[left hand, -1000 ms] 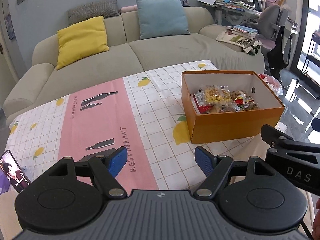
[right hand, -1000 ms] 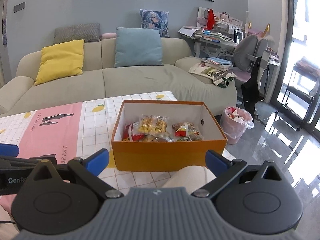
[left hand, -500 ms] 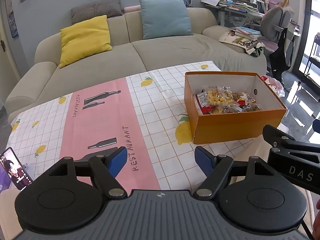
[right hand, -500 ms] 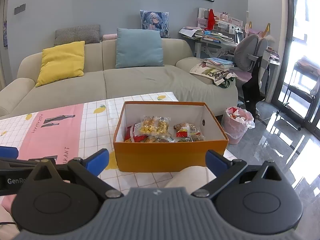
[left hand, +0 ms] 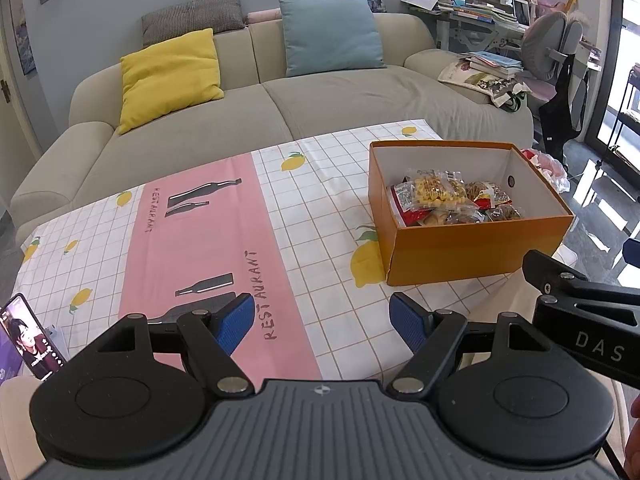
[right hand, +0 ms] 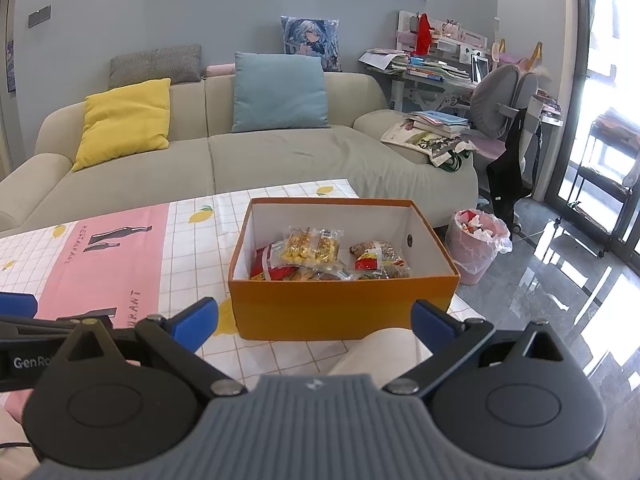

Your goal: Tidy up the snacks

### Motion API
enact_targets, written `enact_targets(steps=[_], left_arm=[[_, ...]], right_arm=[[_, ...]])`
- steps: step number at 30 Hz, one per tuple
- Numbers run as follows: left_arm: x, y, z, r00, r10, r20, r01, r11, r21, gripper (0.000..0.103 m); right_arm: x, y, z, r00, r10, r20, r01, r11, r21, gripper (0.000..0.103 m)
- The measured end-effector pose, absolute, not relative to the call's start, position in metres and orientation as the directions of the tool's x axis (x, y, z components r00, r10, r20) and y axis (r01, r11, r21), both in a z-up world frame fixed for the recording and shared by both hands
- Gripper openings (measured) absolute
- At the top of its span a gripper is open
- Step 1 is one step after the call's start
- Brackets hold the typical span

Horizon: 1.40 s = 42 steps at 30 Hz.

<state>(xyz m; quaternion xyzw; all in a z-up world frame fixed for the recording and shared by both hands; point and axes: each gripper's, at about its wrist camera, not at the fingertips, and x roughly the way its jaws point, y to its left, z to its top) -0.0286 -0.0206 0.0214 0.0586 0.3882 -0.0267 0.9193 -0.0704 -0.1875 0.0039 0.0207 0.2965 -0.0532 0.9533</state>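
An orange box [left hand: 472, 252] stands on the right part of the table and also shows in the right wrist view [right hand: 344, 308]. Several snack packets [left hand: 444, 198] lie inside it, among them a clear bag of yellow puffs [right hand: 314, 246] and a red packet [right hand: 370, 260]. My left gripper [left hand: 322, 322] is open and empty, held above the near table edge, left of the box. My right gripper [right hand: 314, 318] is open and empty, held in front of the box's near wall. Part of the right gripper's body [left hand: 580, 308] shows at the right of the left wrist view.
The table carries a pink and white checked cloth [left hand: 224, 232] with lemons. A phone [left hand: 28, 344] stands at the near left corner. A beige sofa [left hand: 280, 96] with cushions is behind the table. A lined bin [right hand: 478, 240] stands on the floor right of the table.
Both grippers have drawn back and risen slightly, so the box sits a little lower and farther in view. Both stay open and empty.
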Motion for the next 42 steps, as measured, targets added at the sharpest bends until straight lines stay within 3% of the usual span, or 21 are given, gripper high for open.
enact_targets(steps=[42], left_arm=[[-0.0286,-0.0203,0.0188,0.695,0.004,-0.719,0.089,0.992,0.092,0.09]], right_arm=[[-0.0658,-0.1847,-0.0021,0.805,-0.069,-0.589,0.091,0.996,0.007,0.1]])
